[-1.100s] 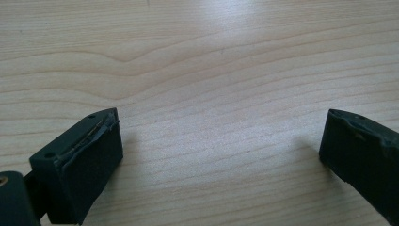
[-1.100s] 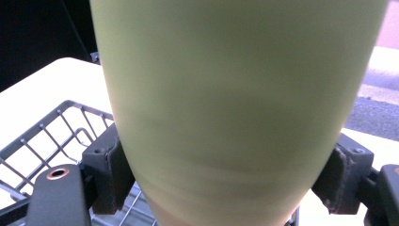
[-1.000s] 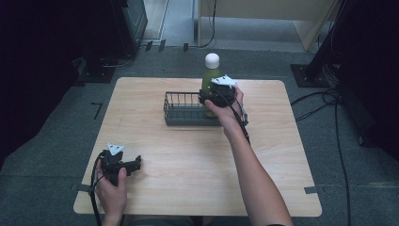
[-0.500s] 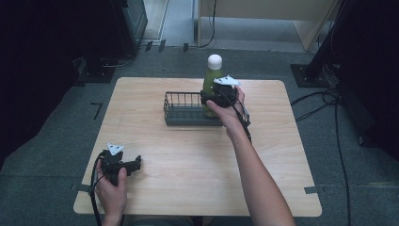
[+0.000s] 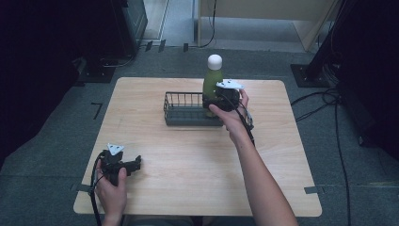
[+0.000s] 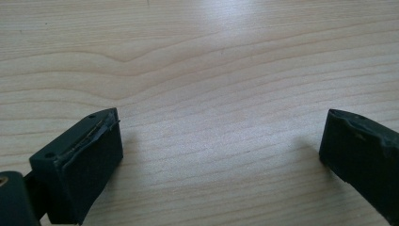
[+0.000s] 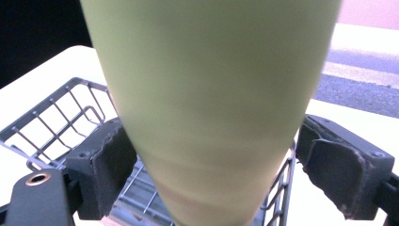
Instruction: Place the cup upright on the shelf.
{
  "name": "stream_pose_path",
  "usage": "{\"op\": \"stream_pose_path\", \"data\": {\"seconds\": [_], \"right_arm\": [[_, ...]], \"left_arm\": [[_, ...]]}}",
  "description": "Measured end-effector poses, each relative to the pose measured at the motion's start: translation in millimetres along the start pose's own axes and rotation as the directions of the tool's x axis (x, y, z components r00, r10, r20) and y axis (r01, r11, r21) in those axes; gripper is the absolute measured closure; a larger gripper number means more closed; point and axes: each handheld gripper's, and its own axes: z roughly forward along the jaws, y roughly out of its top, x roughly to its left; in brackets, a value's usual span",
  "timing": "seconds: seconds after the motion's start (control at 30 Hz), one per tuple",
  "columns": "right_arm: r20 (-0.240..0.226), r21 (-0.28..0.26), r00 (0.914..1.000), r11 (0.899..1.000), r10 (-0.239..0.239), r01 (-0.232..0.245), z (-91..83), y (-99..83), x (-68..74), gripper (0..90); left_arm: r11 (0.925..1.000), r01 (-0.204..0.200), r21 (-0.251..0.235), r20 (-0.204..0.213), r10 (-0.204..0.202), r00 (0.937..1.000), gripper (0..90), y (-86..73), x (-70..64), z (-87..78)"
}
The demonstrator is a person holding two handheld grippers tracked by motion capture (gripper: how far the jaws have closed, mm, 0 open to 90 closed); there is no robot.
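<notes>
A green bottle (image 5: 212, 81) with a white cap stands upright over the right end of a dark wire basket (image 5: 182, 112) at the far middle of the table. My right gripper (image 5: 211, 101) is shut on the bottle's lower body, and the hand hides the bottle's base. In the right gripper view the bottle (image 7: 211, 70) sits between the two jaws of my right gripper (image 7: 211, 155), with the basket (image 7: 56, 117) below and behind it. My left gripper (image 5: 136, 165) rests open at the near left of the table. Its view shows the left gripper (image 6: 221, 136) with bare wood between the jaws.
The light wooden table (image 5: 282, 155) has open surface around the basket and in front of it. Dark floor, cables (image 5: 329, 99) and equipment stand beyond the table's edges. The right forearm (image 5: 254, 174) crosses the near right part of the table.
The bottle and my right gripper have shifted very slightly to the right. The left gripper has stayed put.
</notes>
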Motion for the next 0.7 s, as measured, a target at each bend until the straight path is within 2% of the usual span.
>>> {"op": "stream_pose_path", "data": {"seconds": [0.4,0.7], "right_arm": [[-0.006,0.004,0.9999,1.0,-0.008,0.008,-18.1,-17.9,-6.9,13.6],[-0.015,0.024,0.9998,1.0,0.012,-0.011,-32.5,-40.3,-15.3,13.0]], "left_arm": [[1.0,0.0,0.0,0.0,0.0,1.0,0.5,0.0,0.0,0.0],[1.0,0.0,0.0,0.0,0.0,1.0,0.6,0.0,0.0,0.0]]}}
